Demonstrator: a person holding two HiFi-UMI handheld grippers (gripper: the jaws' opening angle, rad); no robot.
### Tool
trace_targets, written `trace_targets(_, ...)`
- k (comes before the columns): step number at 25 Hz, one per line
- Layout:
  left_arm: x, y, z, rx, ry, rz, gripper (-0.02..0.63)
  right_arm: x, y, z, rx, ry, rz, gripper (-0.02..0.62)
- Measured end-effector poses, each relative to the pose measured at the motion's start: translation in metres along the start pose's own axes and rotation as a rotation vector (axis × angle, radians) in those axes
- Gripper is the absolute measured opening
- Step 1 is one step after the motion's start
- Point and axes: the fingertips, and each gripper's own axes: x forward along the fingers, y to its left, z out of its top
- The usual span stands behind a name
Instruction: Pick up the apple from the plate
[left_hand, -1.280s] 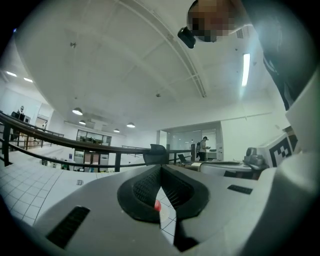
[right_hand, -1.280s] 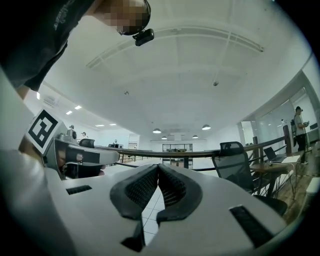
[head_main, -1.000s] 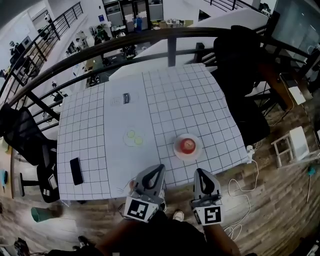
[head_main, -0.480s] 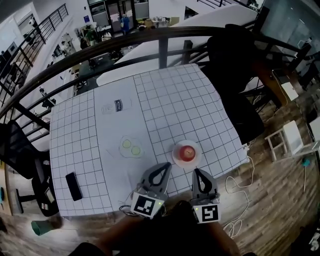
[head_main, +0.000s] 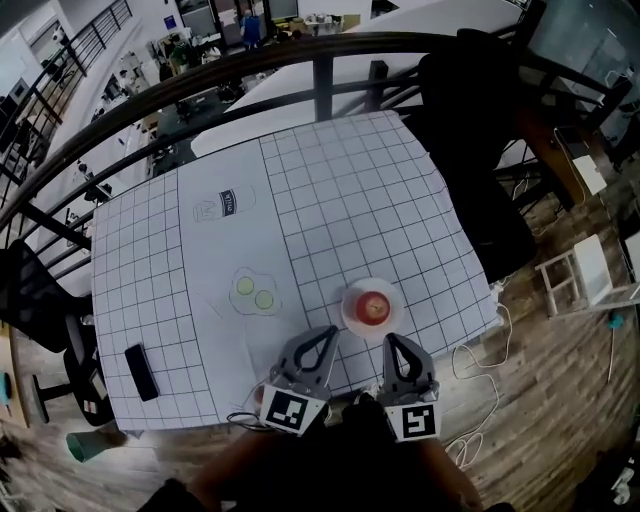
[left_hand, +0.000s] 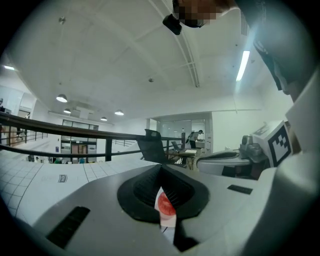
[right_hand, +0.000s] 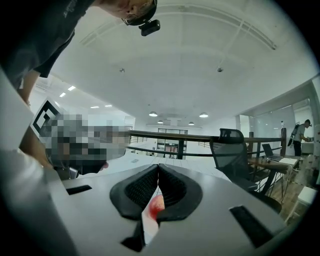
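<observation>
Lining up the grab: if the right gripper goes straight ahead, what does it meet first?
Probably the apple on its plate, just ahead of the shut right gripper; depth is unclear.

The grey, rounded left gripper and right gripper have black ribbed pads. Each carries a white cube with black square markers. The person wears a dark grey short-sleeved top and a small black head camera.

Wood-plank floor, curved black railing, black office chair, white ceiling with strip light.
</observation>
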Motion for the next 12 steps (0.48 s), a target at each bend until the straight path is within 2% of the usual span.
trace_targets(4,0.008,0.006,-0.013,-0.075,0.031,0.045,0.011,0.007,-0.005,-0.013,0.020,0.015,0.039,0.023)
trace_targets(10,0.014,0.009,-0.028,-0.067,0.074,0.086,0.011,0.016,-0.012,-0.024,0.052,0.020,0.086,0.025)
trace_targets(11,0.014,0.010,-0.031,-0.078,0.080,0.095,0.011,0.016,-0.012,-0.027,0.055,0.024,0.097,0.036)
trace_targets(12,0.014,0.011,-0.033,-0.094,0.084,0.104,0.011,0.017,-0.012,-0.030,0.055,0.030,0.109,0.096)
